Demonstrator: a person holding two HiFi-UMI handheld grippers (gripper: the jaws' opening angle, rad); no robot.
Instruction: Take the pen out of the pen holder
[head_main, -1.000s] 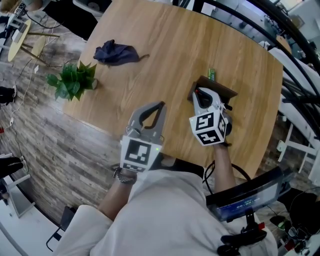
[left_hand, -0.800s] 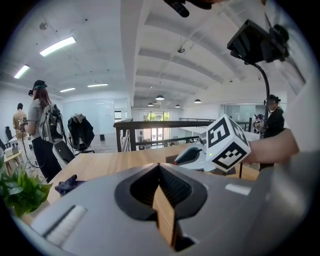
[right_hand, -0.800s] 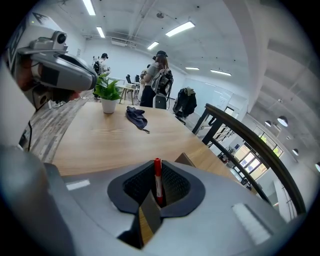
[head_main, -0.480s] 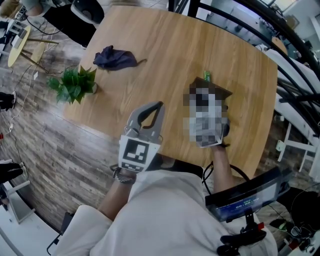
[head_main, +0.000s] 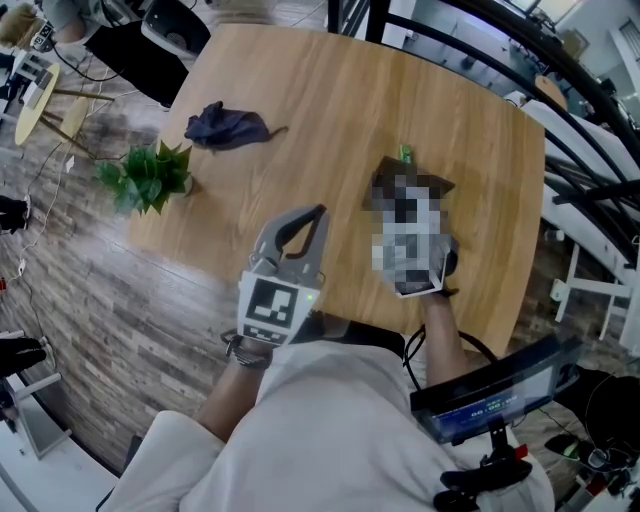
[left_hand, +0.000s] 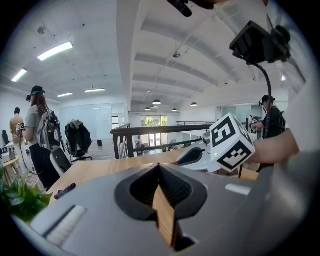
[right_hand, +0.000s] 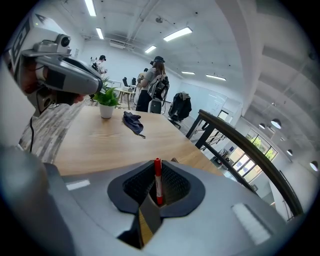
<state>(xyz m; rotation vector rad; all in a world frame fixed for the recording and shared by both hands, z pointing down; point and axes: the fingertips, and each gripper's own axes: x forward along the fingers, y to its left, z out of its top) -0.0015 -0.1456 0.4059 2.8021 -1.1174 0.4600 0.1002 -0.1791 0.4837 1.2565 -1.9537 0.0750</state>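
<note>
Pen (right_hand: 158, 176), slim, red and upright, is pinched between the pressed jaws of the right gripper (right_hand: 151, 196), its lower end hidden behind them. Just beyond that gripper's tips sits the dark brown pen holder (head_main: 446, 186), with a green item (head_main: 406, 153) at its far edge; what it holds cannot be made out. The left gripper (head_main: 302, 224) hovers to the right gripper's left, jaws together on nothing, near the worktop (head_main: 330, 110) edge closest to the person. Ahead of both grippers lies open wood. A dark cloth (head_main: 226, 126) and a potted plant (head_main: 150, 175) sit well off to the left gripper's front-left, the plant at the worktop's edge.
</note>
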